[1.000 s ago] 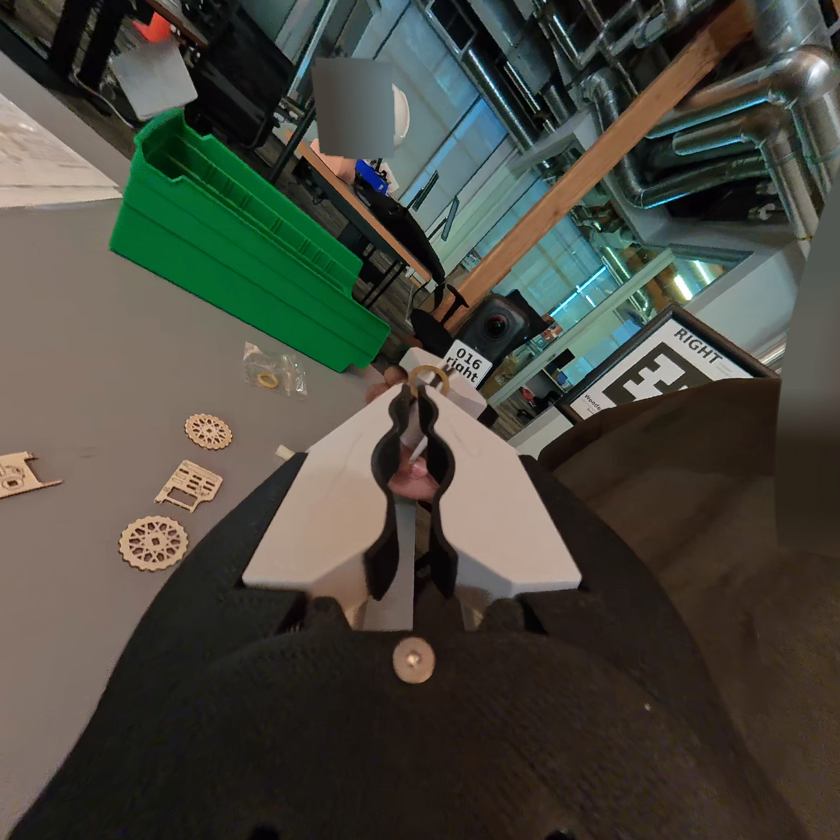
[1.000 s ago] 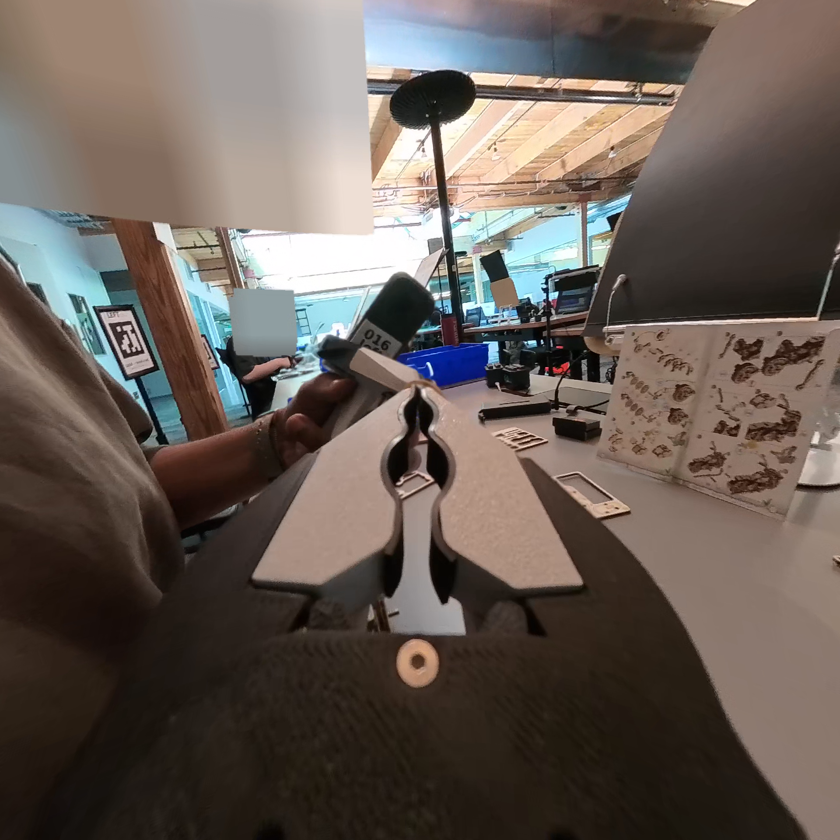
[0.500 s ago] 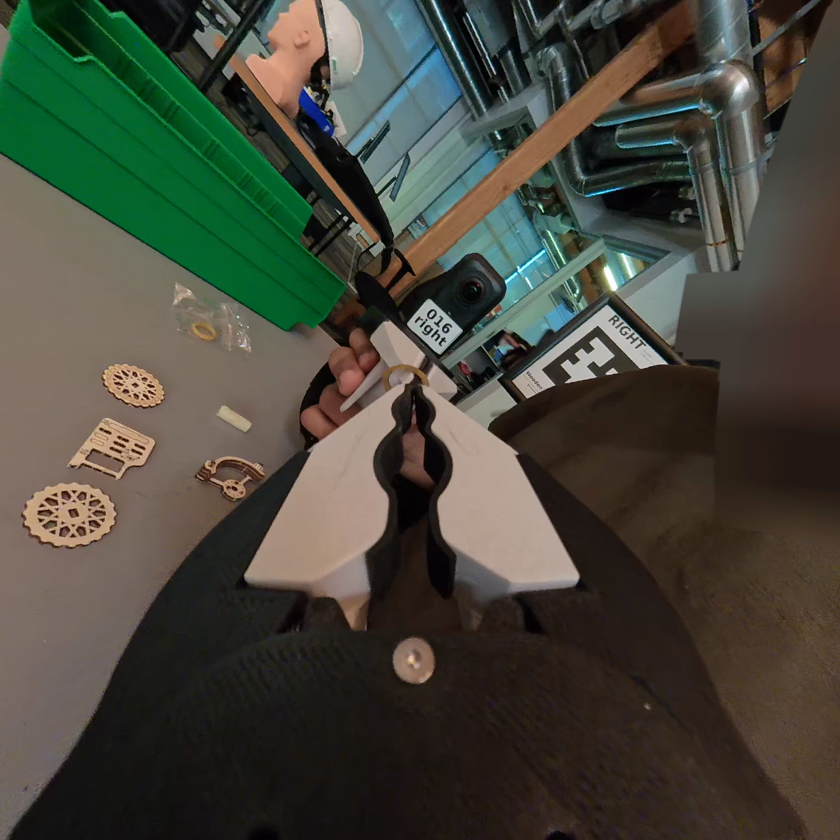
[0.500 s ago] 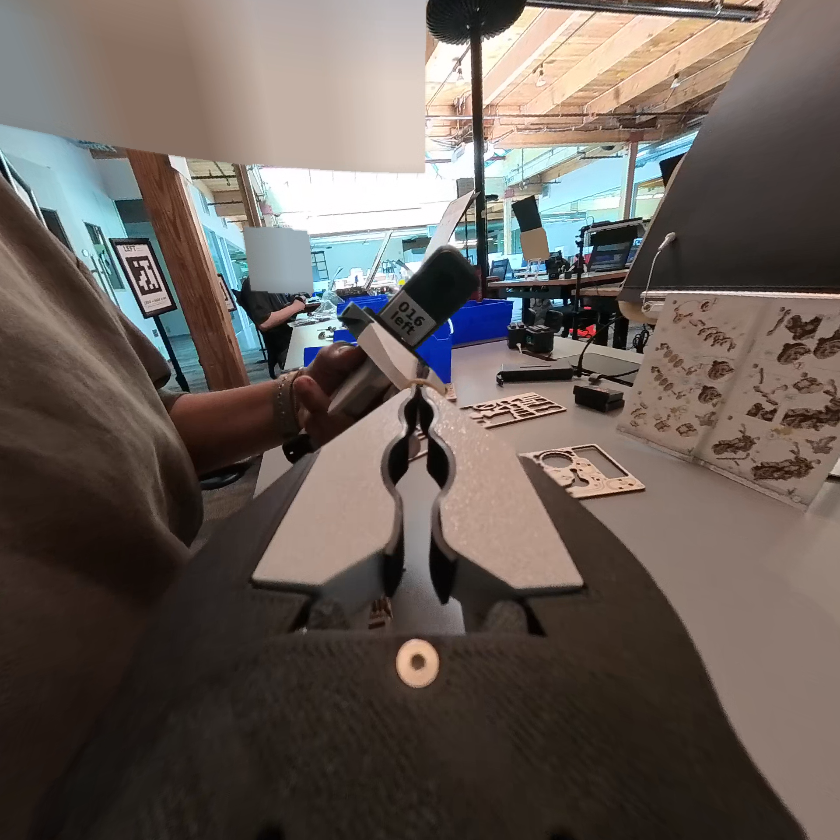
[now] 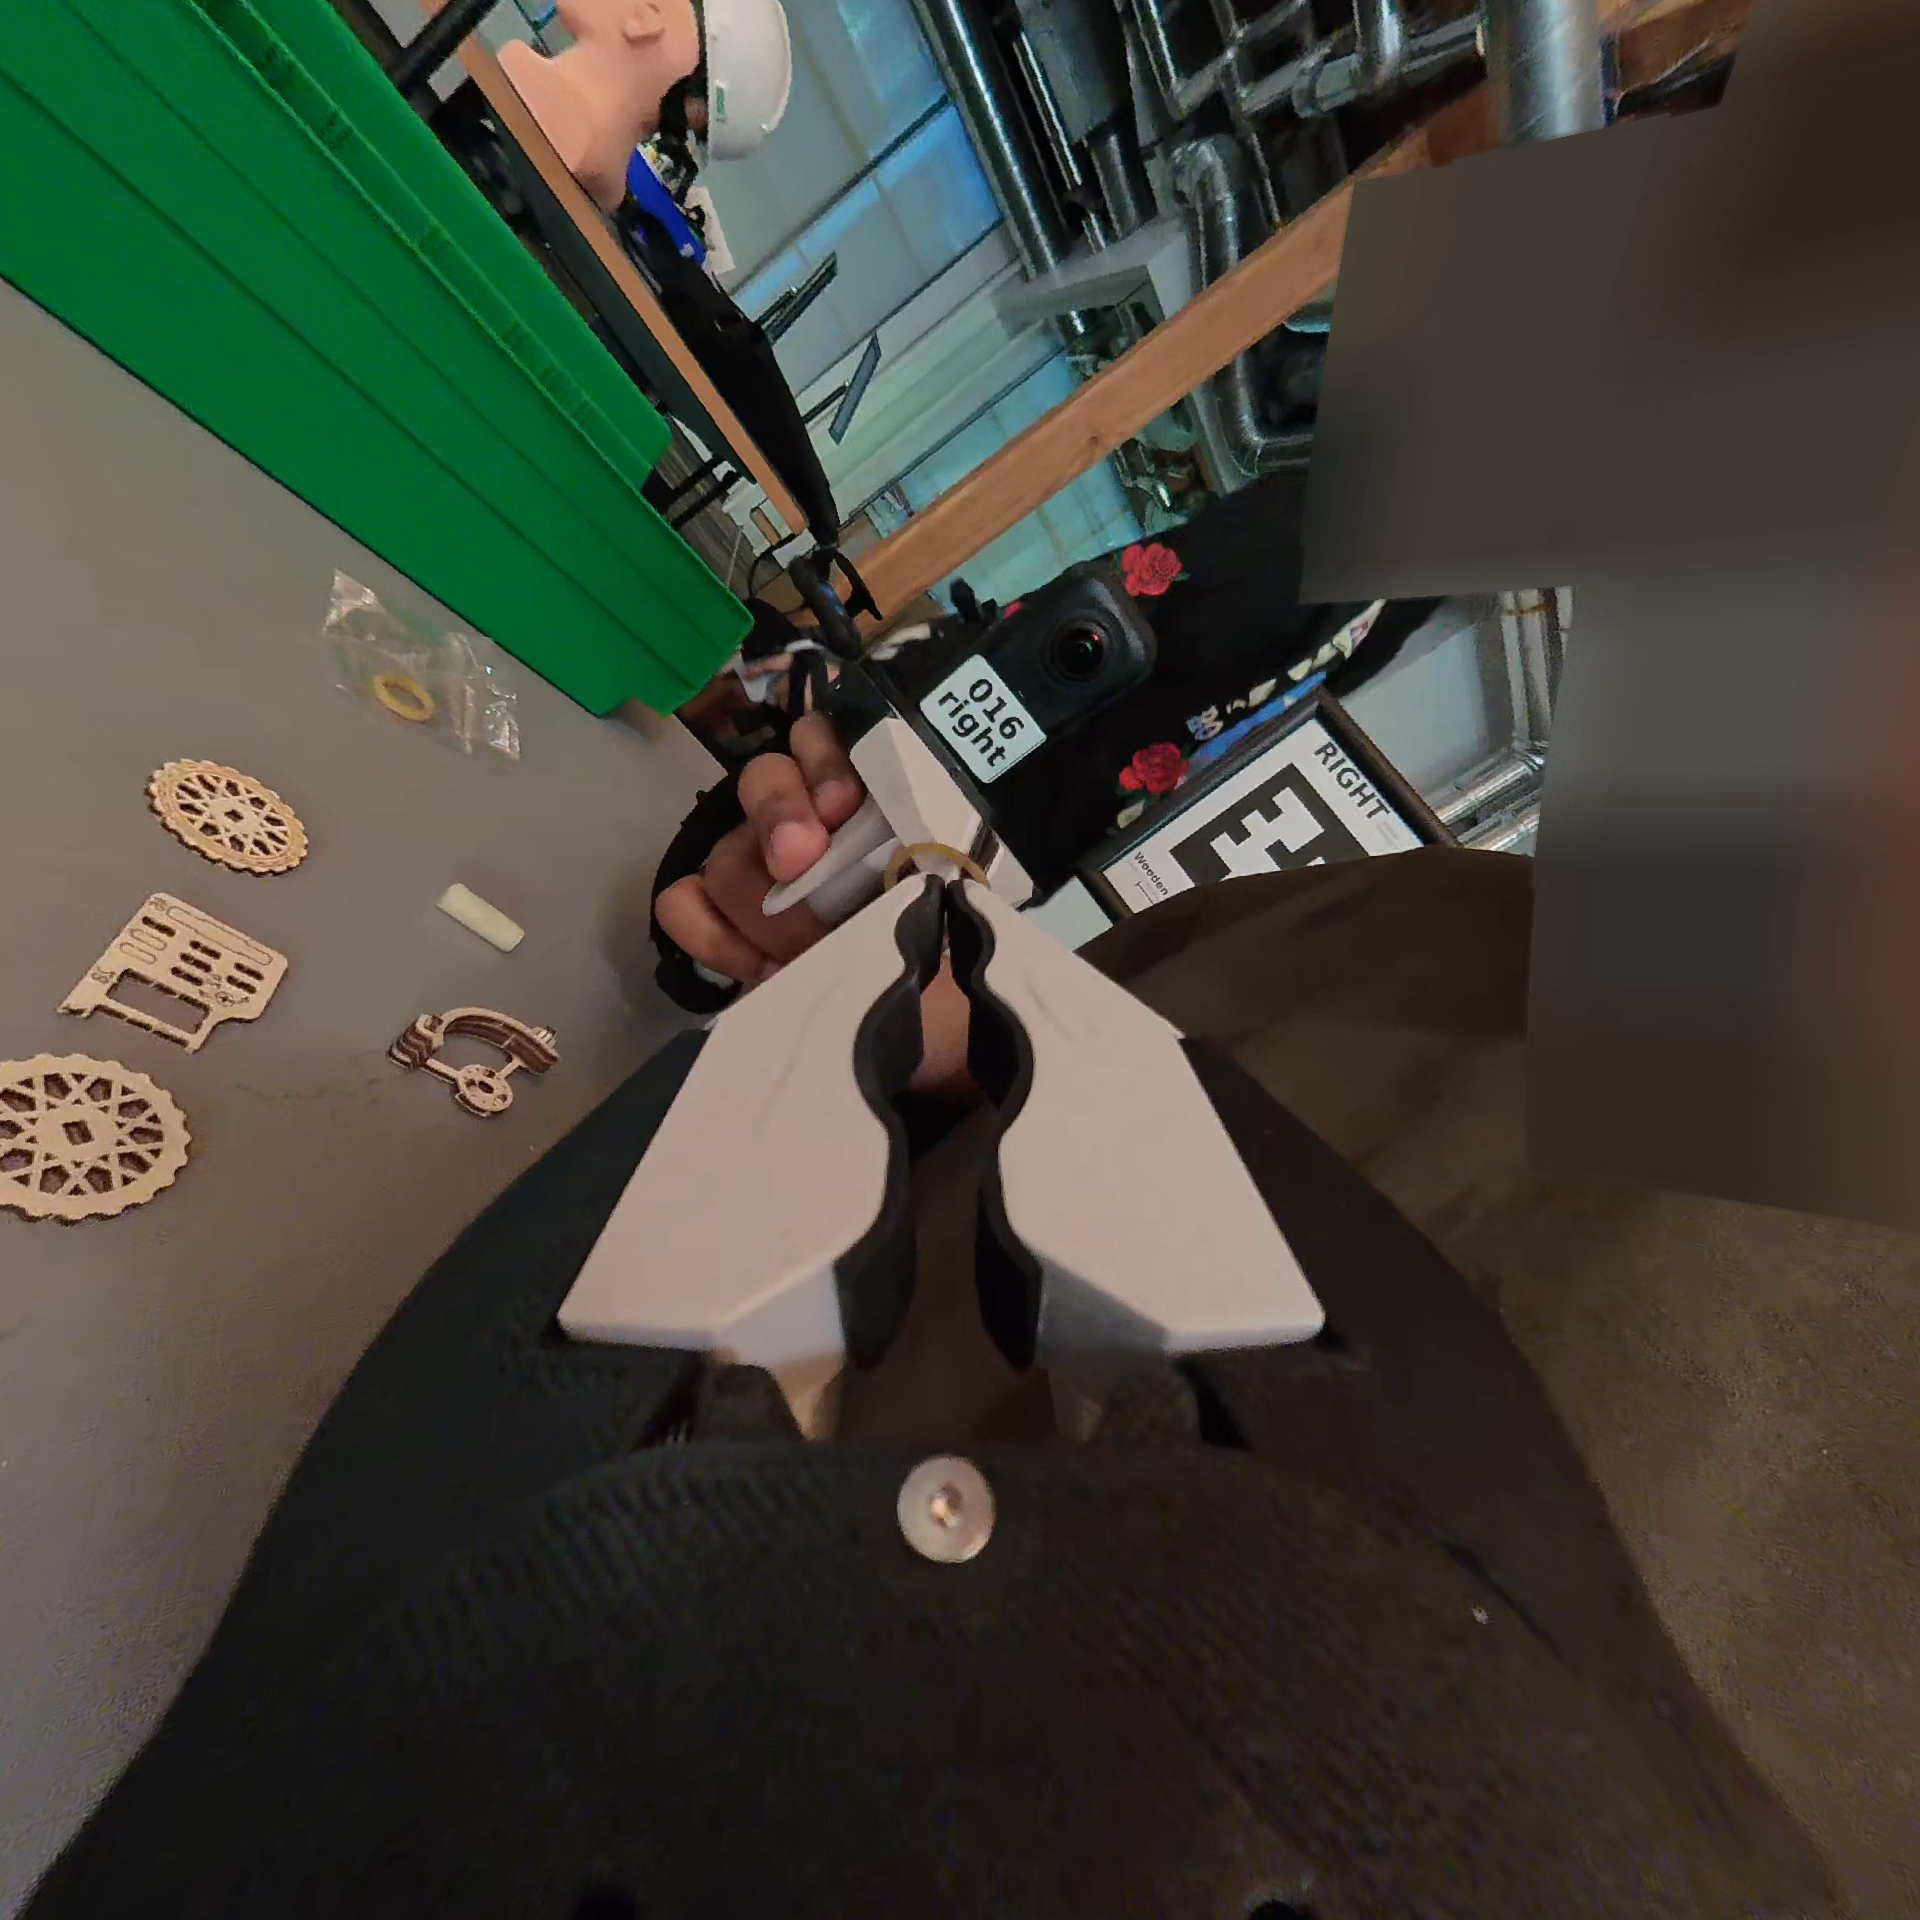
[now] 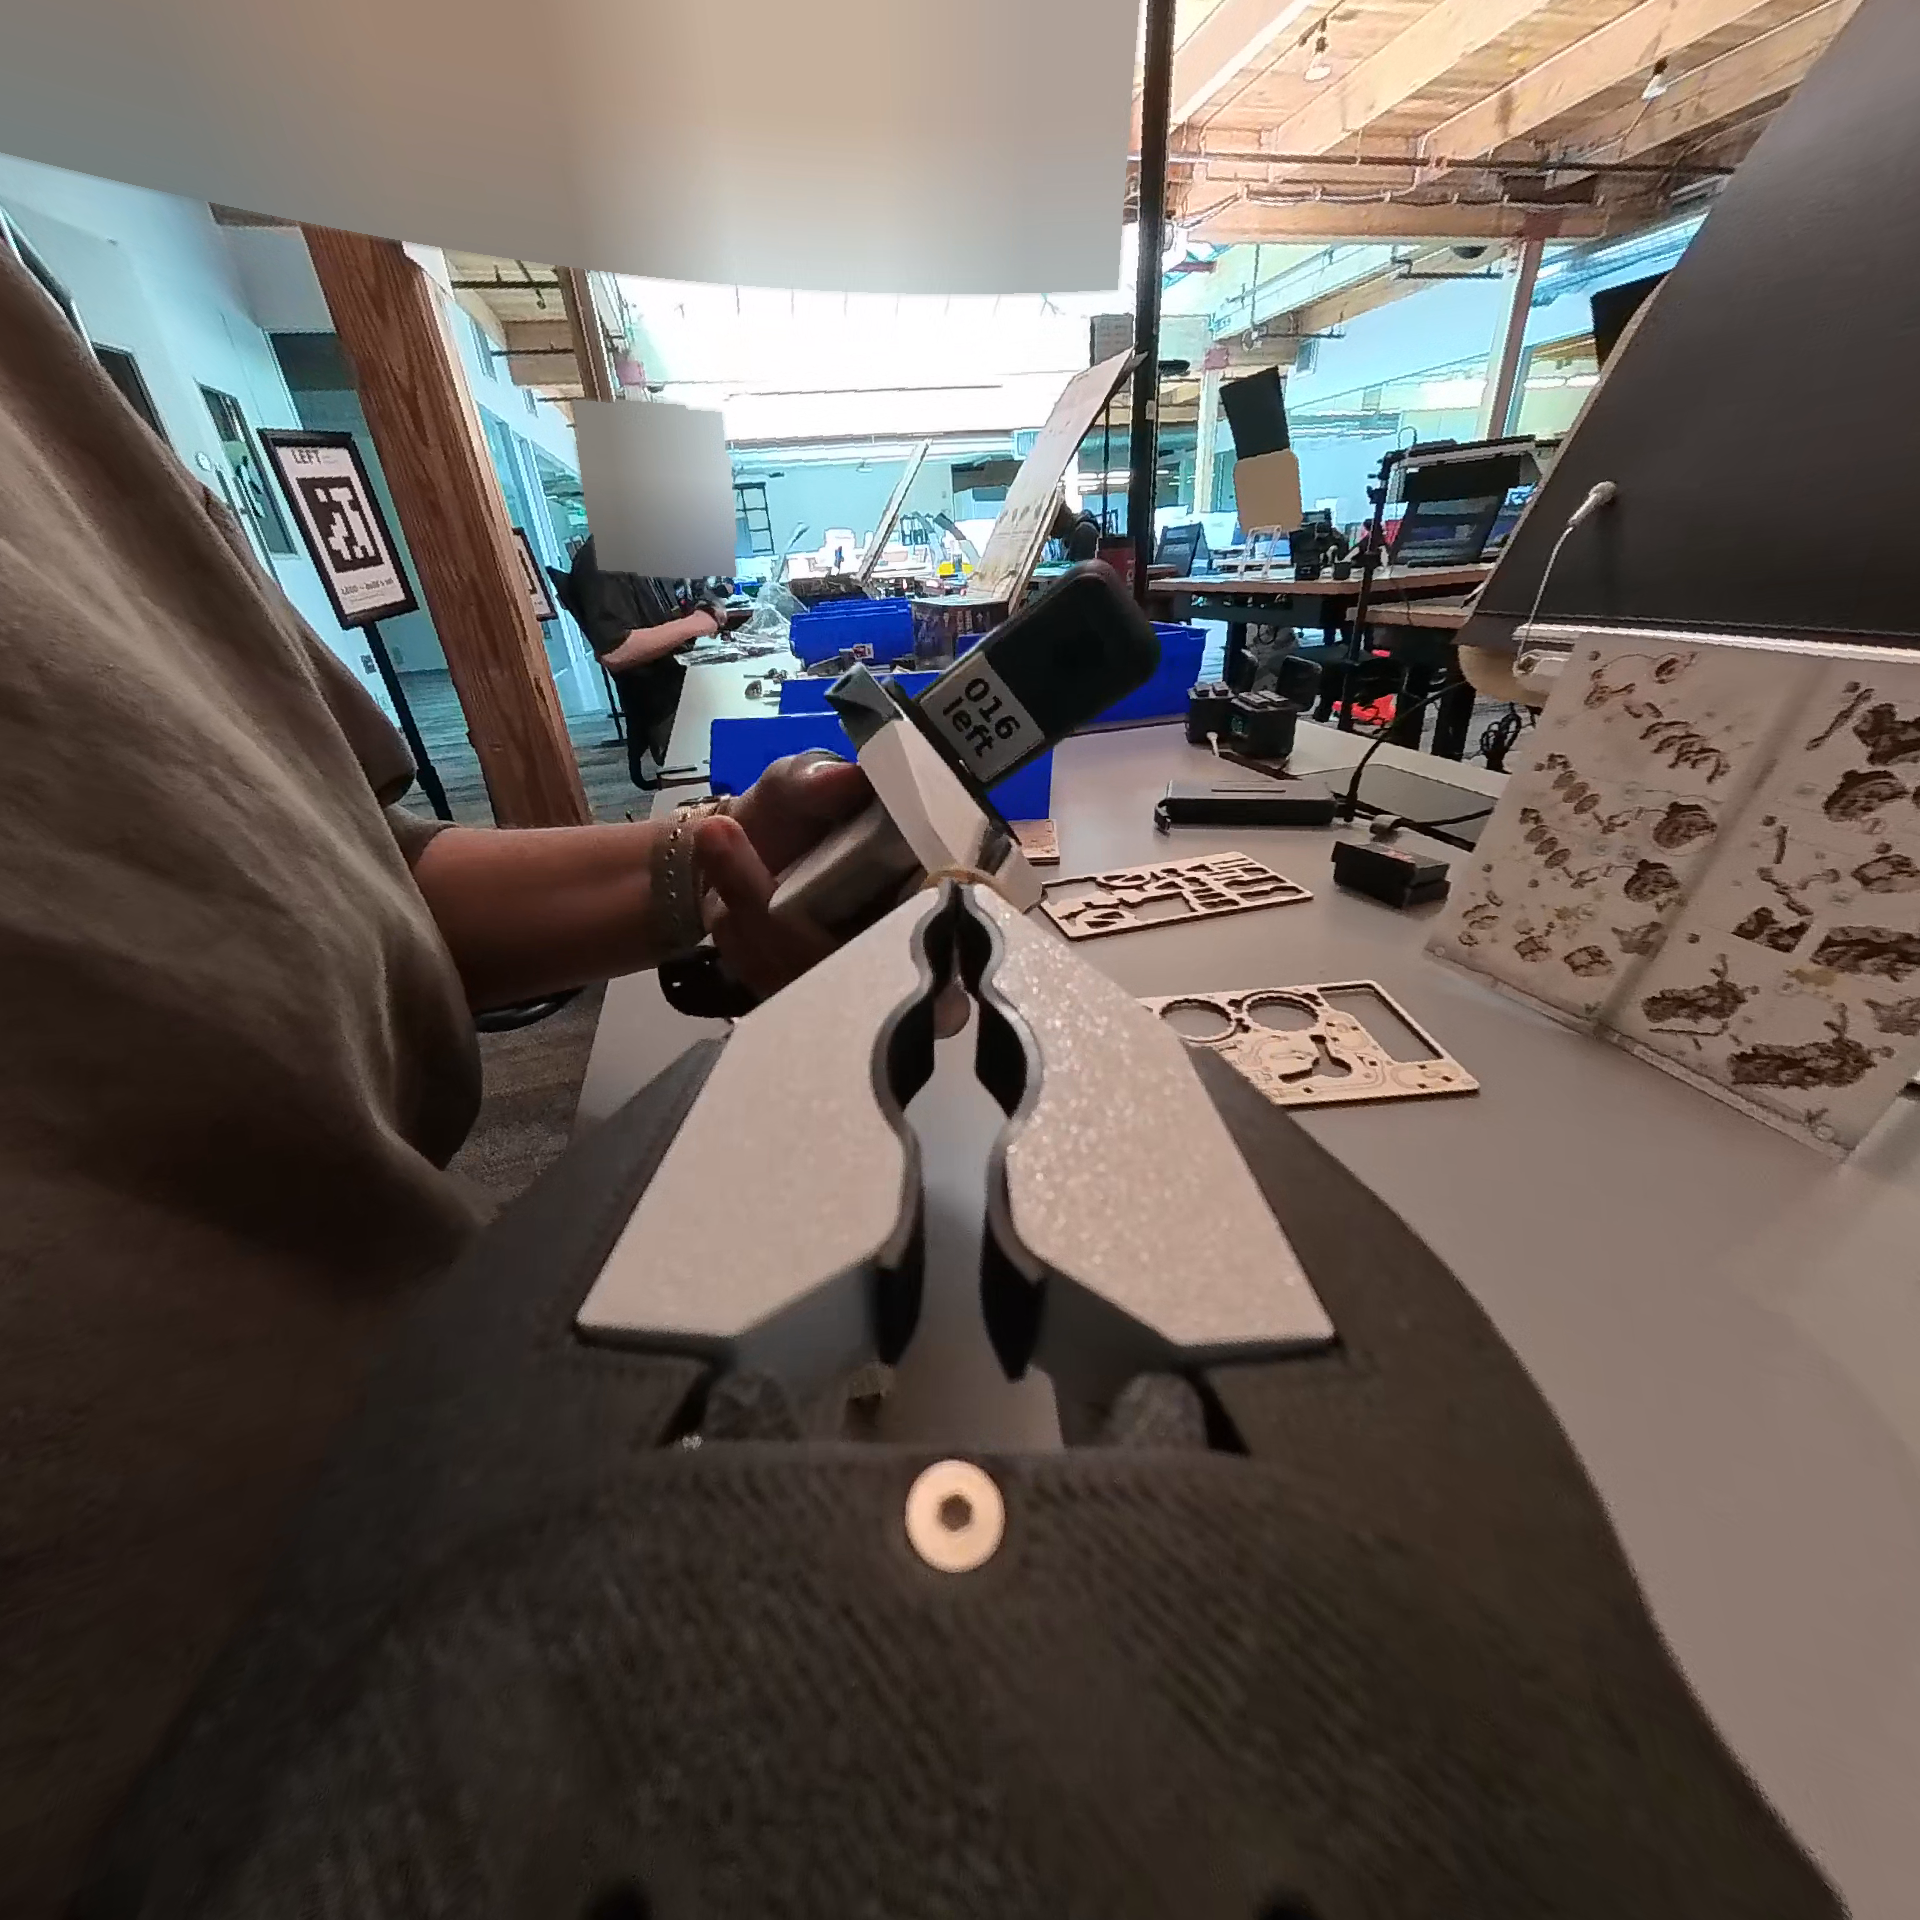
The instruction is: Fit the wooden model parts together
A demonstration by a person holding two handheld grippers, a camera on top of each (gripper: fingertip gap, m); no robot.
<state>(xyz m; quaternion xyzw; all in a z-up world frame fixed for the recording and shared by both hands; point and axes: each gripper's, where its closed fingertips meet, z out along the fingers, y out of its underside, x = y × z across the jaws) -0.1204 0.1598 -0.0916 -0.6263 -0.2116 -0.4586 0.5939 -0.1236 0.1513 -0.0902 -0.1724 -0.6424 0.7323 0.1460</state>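
Each gripper — left gripper, right gripper — has pale grey wedge fingers with wavy black inner pads, a black textured body and one silver screw; behind it, an olive-brown sleeve and a beaded bracelet.

An open-plan workshop is indicated: exposed ducts at upper right, timber beams, worktables with blue bins mid-frame.

Grey table carries wooden gears, cut-out sheets, green bin.
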